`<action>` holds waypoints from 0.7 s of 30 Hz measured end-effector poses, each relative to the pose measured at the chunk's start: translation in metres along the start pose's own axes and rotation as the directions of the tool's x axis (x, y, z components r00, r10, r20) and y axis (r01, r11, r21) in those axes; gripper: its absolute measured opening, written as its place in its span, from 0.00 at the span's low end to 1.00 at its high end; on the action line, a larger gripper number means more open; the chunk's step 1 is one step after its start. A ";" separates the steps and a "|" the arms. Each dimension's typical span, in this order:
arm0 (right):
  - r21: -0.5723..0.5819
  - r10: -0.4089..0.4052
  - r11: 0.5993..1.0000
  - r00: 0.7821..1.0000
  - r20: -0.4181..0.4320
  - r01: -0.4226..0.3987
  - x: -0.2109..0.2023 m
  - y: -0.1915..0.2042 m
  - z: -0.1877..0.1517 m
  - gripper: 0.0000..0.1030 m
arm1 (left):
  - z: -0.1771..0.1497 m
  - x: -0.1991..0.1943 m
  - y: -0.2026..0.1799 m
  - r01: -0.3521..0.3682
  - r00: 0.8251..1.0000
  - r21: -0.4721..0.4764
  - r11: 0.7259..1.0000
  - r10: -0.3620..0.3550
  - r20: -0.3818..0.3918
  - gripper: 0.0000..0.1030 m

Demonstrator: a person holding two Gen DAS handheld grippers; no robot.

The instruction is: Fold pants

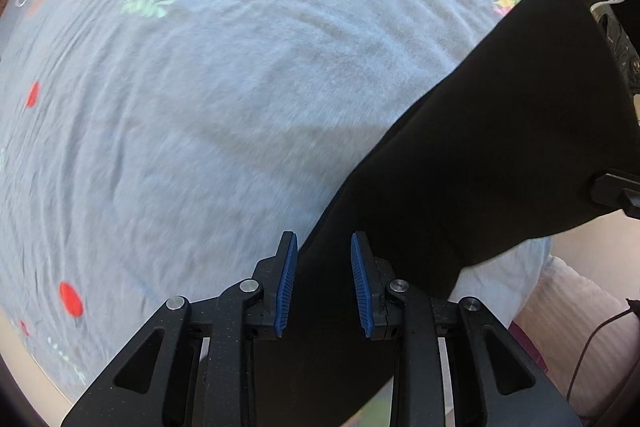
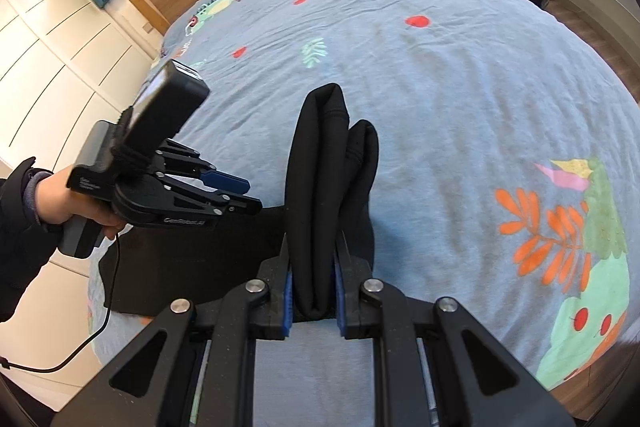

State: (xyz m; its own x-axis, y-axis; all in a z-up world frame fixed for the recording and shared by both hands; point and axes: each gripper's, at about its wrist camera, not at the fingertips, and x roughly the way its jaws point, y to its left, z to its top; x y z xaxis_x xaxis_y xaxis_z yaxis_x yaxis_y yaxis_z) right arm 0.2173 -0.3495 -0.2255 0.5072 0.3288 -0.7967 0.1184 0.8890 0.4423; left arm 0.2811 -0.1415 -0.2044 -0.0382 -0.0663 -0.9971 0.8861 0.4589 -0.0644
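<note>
While the right hand-held gripper (image 2: 312, 291) is clamping the bunched pants (image 2: 332, 167) above the bed (image 2: 460, 87), the left hand-held gripper (image 1: 324, 283) is hovering wide, needing a grip to complete the fold.

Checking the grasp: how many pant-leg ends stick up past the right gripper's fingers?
2: the taller leg end on the left, the shorter leg end beside it; more fabric may be hidden.

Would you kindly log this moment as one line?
right hand-held gripper: shut on pants | left hand-held gripper: open | bed
</note>
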 end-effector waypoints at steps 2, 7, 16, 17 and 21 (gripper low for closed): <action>-0.016 0.014 1.000 1.000 -0.003 -0.015 0.003 0.010 0.000 0.00 | -0.011 -0.007 0.006 0.005 1.000 -0.015 1.000 -0.005 0.007 0.23; -0.068 0.066 0.995 0.997 -0.038 -0.068 0.021 0.046 -0.004 0.00 | -0.034 -0.031 0.023 0.012 0.999 -0.078 0.997 -0.008 0.054 0.23; -0.171 0.096 0.978 0.983 -0.154 -0.122 0.093 0.117 -0.033 0.00 | -0.078 -0.057 0.066 0.003 0.997 -0.207 0.978 0.012 0.075 0.23; -0.189 0.088 0.975 0.982 -0.169 -0.120 0.102 0.124 -0.037 0.00 | -0.087 -0.056 0.073 0.000 0.997 -0.229 0.973 0.016 0.069 0.23; -0.263 0.024 0.961 0.978 -0.206 -0.079 0.129 0.143 -0.053 0.00 | -0.114 -0.055 0.077 0.010 0.998 -0.282 0.959 0.007 0.059 0.23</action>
State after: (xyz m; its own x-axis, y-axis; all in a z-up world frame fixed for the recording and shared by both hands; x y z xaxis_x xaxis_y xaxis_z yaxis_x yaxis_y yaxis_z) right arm 0.2543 -0.1630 -0.2873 0.3233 0.4088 -0.8535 -0.1512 0.9126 0.3798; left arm 0.2991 -0.0013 -0.1597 -0.0044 -0.1149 -0.9934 0.7196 0.6894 -0.0830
